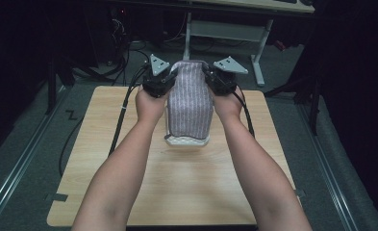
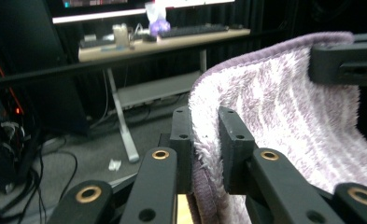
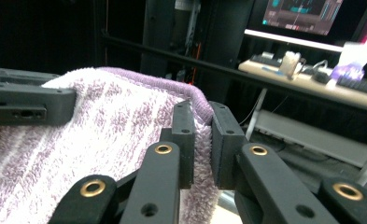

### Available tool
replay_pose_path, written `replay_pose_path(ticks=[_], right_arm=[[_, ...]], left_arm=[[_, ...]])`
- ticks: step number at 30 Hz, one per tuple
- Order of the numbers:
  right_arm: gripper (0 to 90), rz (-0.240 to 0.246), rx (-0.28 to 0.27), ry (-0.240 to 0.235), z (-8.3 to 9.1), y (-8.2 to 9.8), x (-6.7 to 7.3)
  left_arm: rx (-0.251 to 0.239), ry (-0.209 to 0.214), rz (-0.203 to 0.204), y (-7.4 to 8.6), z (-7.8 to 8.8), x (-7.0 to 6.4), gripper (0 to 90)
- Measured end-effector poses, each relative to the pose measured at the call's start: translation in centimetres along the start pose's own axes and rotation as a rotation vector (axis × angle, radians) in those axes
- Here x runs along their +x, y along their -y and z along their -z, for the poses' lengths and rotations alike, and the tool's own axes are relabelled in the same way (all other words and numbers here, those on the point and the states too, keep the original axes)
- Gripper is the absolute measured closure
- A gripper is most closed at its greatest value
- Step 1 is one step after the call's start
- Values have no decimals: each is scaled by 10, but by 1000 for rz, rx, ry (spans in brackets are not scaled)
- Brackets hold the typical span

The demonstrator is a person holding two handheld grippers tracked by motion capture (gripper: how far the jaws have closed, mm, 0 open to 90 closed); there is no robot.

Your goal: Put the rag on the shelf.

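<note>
A purple and white striped towel (image 1: pixel 190 98) hangs lifted over the far half of the wooden table (image 1: pixel 129 192), with a folded white edge at its bottom touching the tabletop. My left gripper (image 1: pixel 170 77) is shut on the towel's upper left corner, and my right gripper (image 1: pixel 209 77) is shut on the upper right corner. In the left gripper view the fluffy towel (image 2: pixel 284 121) is pinched between the two black pads, left gripper (image 2: pixel 204 149). In the right gripper view the towel (image 3: pixel 102 130) edge sits clamped between the pads, right gripper (image 3: pixel 201 144). Both forearms reach in from the near edge.
A desk (image 2: pixel 162 42) with a keyboard and monitors stands beyond the table's far edge, on white legs (image 1: pixel 259 62). Cables (image 1: pixel 121 115) trail from the grippers across the table's left side and floor. Dark equipment stands at the far left.
</note>
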State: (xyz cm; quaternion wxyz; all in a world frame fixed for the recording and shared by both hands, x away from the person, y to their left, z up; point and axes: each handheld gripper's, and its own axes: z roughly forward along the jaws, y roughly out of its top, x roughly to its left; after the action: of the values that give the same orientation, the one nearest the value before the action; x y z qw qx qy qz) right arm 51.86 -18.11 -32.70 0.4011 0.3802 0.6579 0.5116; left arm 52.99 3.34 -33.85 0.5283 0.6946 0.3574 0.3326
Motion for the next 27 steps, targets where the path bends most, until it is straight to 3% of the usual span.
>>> replay_pose_path(ticks=[4, 8, 16, 24, 27], right_arm=[[775, -6, 57, -5, -12, 8, -2], [616, -40, 126, -43, -20, 16, -2], [575, -46, 110, -49, -13, 14, 1], [581, -41, 91, -63, -5, 14, 5], [577, -35, 98, -67, -4, 15, 7]], left_arm=[[81, 12, 47, 9, -12, 5, 749], [138, 33, 81, 15, -16, 7, 596], [98, 41, 112, 17, -8, 4, 540], [78, 41, 113, 17, 1, 4, 531], [57, 43, 96, 14, 5, 1, 523]])
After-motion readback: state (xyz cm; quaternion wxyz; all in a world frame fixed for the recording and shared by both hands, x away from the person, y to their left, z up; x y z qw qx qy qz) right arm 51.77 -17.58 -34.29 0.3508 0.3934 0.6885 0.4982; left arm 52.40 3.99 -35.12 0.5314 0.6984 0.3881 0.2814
